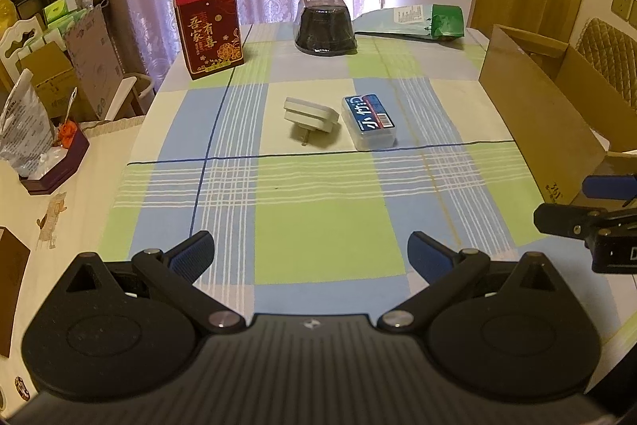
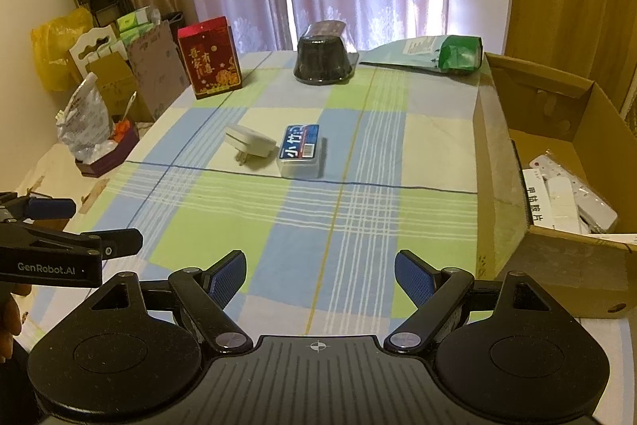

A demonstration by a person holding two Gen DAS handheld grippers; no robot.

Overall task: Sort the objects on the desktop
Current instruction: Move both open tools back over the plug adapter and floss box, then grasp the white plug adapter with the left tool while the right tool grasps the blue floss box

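We judge sorting partly done: the cardboard box at right holds white items, 2 objects, the white plug adapter and the clear blue-labelled case, remain mid-table, and both the left gripper and right gripper hover released and empty.

Both fisheye views look forward and slightly down from the near end of the table, set back from everything on it. The left wrist view sits further left, its own claw low in frame and the right claw at its right edge. The right wrist view sits further right, with the left claw at its left edge. Both share the white plug, the blue-labelled case, the red box and the cardboard box.
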